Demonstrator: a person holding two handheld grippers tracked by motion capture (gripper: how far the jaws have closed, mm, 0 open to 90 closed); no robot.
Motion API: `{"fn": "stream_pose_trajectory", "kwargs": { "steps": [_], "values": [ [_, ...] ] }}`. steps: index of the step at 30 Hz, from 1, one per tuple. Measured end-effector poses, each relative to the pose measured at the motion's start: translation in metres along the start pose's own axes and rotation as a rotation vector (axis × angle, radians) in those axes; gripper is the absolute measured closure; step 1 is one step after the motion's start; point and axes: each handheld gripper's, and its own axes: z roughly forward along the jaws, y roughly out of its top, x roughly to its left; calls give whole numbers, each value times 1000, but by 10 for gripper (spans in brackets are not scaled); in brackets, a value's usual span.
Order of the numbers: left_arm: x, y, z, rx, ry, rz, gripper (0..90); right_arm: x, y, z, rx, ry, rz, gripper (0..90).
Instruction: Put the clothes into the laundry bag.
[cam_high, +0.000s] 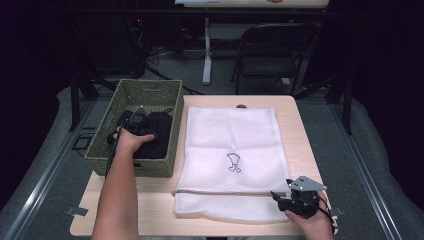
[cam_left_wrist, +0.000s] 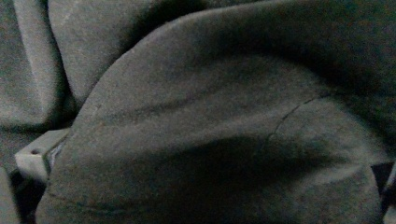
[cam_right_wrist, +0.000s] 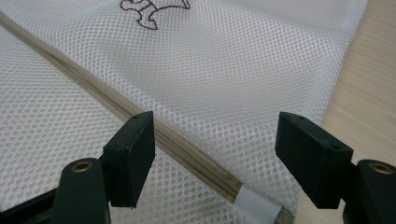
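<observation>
Right gripper (cam_high: 280, 196) sits at the near right corner of the table (cam_high: 155, 215), jaws spread wide and released over the open edge of the white mesh bag (cam_high: 232, 150), which lies flat mid-table. Further back, left gripper (cam_high: 136, 120) is down in the green woven basket (cam_high: 150, 90), buried in dark clothing (cam_left_wrist: 224, 121); its jaws are hidden, so can't tell their state.

Right gripper (cam_right_wrist: 215, 154) spread wide above mesh bag (cam_right_wrist: 224, 79).
</observation>
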Motion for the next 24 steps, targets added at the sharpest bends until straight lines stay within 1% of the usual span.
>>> {"fn": "stream_pose_trajectory", "kwargs": {
  "steps": [2, 6, 8, 10, 13, 16, 20, 24],
  "values": [
    [-1, 0, 0, -1, 7, -1, 0, 0, 0, 0, 3, 1, 3, 285],
    [-1, 1, 1, 3, 9, -2, 0, 1, -1, 0, 7, 5, 3, 285],
    [0, 1, 1, 1, 7, -4, 0, 1, -1, 0, 7, 7, -1, 285],
    [0, 1, 2, -4, 8, -17, 0, 1, -1, 1, 9, 7, 0, 285],
    [0, 1, 4, 0, 4, -24, 2, 1, -1, 1, 8, 8, -2, 285],
    [1, 1, 5, 2, 0, -23, 3, 1, -1, 1, 8, 8, -1, 285],
    [1, 1, 6, 7, 11, -33, 7, 1, -1, 0, 9, 7, 0, 285],
    [1, 2, 7, 13, 16, -28, 12, 0, -1, 1, 9, 8, -3, 285]
  ]
}}
